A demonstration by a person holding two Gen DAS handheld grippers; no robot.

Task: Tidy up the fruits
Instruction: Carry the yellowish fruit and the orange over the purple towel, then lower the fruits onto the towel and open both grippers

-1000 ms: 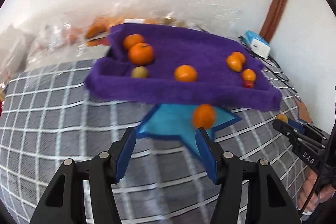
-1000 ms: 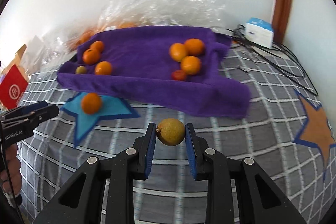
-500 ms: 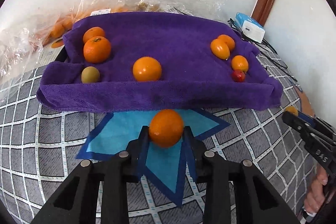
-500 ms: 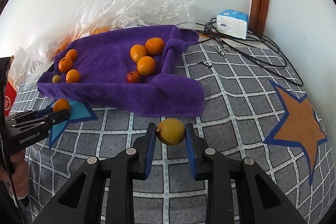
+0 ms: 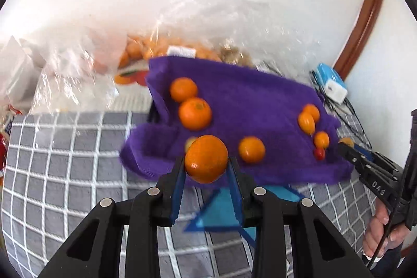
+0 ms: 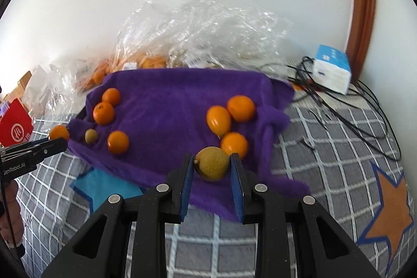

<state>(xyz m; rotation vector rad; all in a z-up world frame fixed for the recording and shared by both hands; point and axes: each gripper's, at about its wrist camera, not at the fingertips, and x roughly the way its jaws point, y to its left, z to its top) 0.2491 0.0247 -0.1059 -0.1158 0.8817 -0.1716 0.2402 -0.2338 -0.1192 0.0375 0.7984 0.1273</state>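
My left gripper (image 5: 206,168) is shut on an orange mandarin (image 5: 206,158) and holds it above the near edge of the purple towel (image 5: 247,95). My right gripper (image 6: 211,171) is shut on a yellow-brown lemon (image 6: 212,166), raised over the towel's near right part (image 6: 166,100). Several oranges lie on the towel in two groups, left (image 6: 103,112) and right (image 6: 240,108), with a small green fruit (image 6: 91,135) and a small red fruit (image 5: 319,153). The left gripper with its mandarin shows in the right wrist view (image 6: 59,139).
Crumpled clear plastic bags (image 6: 198,38) with more oranges lie behind the towel by the wall. A blue-white box (image 6: 331,68) and black cables (image 6: 365,106) sit at back right. A blue star patch (image 5: 221,210) and an orange star patch (image 6: 391,207) mark the checked grey cover.
My left gripper closed on the mandarin from the blue star and lifted it toward the towel. My right gripper carried the lemon forward over the towel's near edge.
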